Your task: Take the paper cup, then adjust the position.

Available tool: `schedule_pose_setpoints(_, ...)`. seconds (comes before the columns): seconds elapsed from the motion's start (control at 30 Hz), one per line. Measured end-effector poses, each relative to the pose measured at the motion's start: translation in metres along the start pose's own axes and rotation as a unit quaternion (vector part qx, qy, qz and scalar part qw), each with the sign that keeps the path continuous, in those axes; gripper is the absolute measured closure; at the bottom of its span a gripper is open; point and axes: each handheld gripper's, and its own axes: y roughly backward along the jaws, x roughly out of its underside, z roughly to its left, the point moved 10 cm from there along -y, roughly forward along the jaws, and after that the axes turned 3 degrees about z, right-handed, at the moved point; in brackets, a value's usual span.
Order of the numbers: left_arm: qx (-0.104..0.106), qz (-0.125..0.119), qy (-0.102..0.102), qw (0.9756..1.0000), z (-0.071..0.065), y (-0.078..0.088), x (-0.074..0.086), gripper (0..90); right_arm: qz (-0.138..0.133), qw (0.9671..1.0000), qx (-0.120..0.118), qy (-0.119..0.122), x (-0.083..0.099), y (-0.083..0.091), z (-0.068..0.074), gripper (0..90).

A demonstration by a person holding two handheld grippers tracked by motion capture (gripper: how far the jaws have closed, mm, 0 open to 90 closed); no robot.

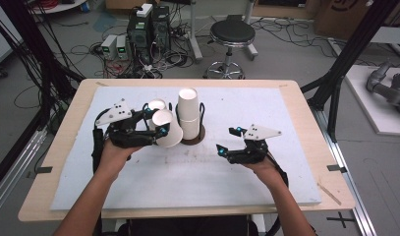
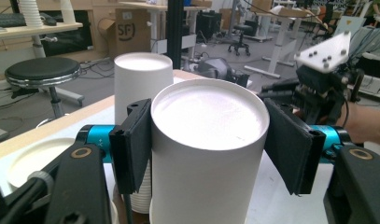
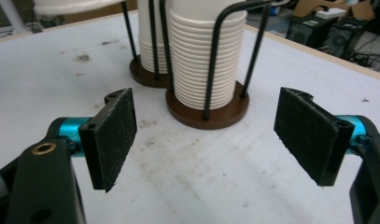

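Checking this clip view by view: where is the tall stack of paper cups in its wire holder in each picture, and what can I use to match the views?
High view: the cup stack stands at table centre, right of the cup held by the left gripper.
Left gripper view: upper left, behind the held cup.
Right gripper view: top centre, beyond the open jaws.
Shared landmark: the stack's round brown base, partly visible in the high view.
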Motion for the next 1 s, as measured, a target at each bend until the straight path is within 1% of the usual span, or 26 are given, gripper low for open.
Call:
schedule_pose_setpoints(0.03,0.0,0.003,0.0,1.0,-0.002,-0.003,0.005,35.7,-0.001,1.0,0.005,-0.004,0.0,0.001,-0.002,21.6)
schedule_pose_setpoints(0.1,0.0,0.007,0.002,1.0,-0.004,-0.006,0.01,35.7,0.006,0.9999,0.012,-0.007,0.003,0.003,-0.003,21.6)
schedule_pose_setpoints(0.2,0.001,0.009,0.004,1.0,-0.005,-0.01,0.015,35.7,0.01,0.9999,0.004,-0.006,0.007,0.006,-0.001,21.6)
schedule_pose_setpoints(0.27,0.003,0.008,0.008,0.9999,-0.006,-0.012,0.018,35.7,0.014,0.9998,-0.013,-0.002,0.01,0.007,0.002,21.5)
schedule_pose_setpoints(0.33,0.004,0.01,0.009,0.9999,-0.006,-0.014,0.022,35.7,0.012,0.9997,-0.019,0.004,0.009,0.008,0.004,21.2)
schedule_pose_setpoints(0.4,0.007,0.012,0.009,0.9999,-0.007,-0.016,0.025,35.7,0.01,0.9995,-0.03,0.008,0.008,0.008,0.008,21.2)
schedule_pose_setpoints(0.43,0.009,0.013,0.009,0.9998,-0.008,-0.017,0.025,35.7,0.009,0.9993,-0.034,0.014,0.008,0.007,0.009,21.2)
schedule_pose_setpoints(0.5,0.013,0.011,0.009,0.9998,-0.01,-0.019,0.026,35.7,0.006,0.9989,-0.043,0.018,0.007,0.007,0.013,21.2)
schedule_pose_setpoints(0.53,0.016,0.012,0.004,0.9998,-0.01,-0.019,0.026,35.7,0.003,0.9989,-0.043,0.019,0.006,0.007,0.014,21.2)
schedule_pose_setpoints(0.6,0.019,0.013,0.002,0.9997,-0.011,-0.02,0.026,35.7,-0.002,0.9986,-0.051,0.016,0.005,0.007,0.016,21.2)
schedule_pose_setpoints(0.63,0.024,0.013,0.001,0.9996,-0.014,-0.022,0.028,35.7,-0.005,0.9983,-0.057,0.014,0.004,0.007,0.018,21.2)
schedule_pose_setpoints(0.73,0.027,0.014,-0.002,0.9995,-0.017,-0.025,0.03,35.7,-0.017,0.9976,-0.067,0.006,0.0,0.008,0.022,21.2)
schedule_pose_setpoints(0.77,0.027,0.014,-0.002,0.9995,-0.017,-0.025,0.03,35.7,-0.018,0.9973,-0.07,0.004,0.0,0.008,0.023,21.2)
schedule_pose_setpoints(0.8,0.03,0.015,-0.001,0.9994,-0.019,-0.027,0.032,35.7,-0.018,0.997,-0.075,-0.003,-0.001,0.009,0.025,21.2)
schedule_pose_setpoints(0.9,0.036,0.014,0.0,0.9992,-0.024,-0.031,0.036,35.7,-0.023,0.9962,-0.085,0.0,-0.002,0.01,0.03,21.2)
schedule_pose_setpoints(1.0,0.044,0.017,-0.003,0.9989,-0.031,-0.035,0.04,35.7,-0.031,0.995,-0.094,0.013,-0.004,0.011,0.037,21.1)
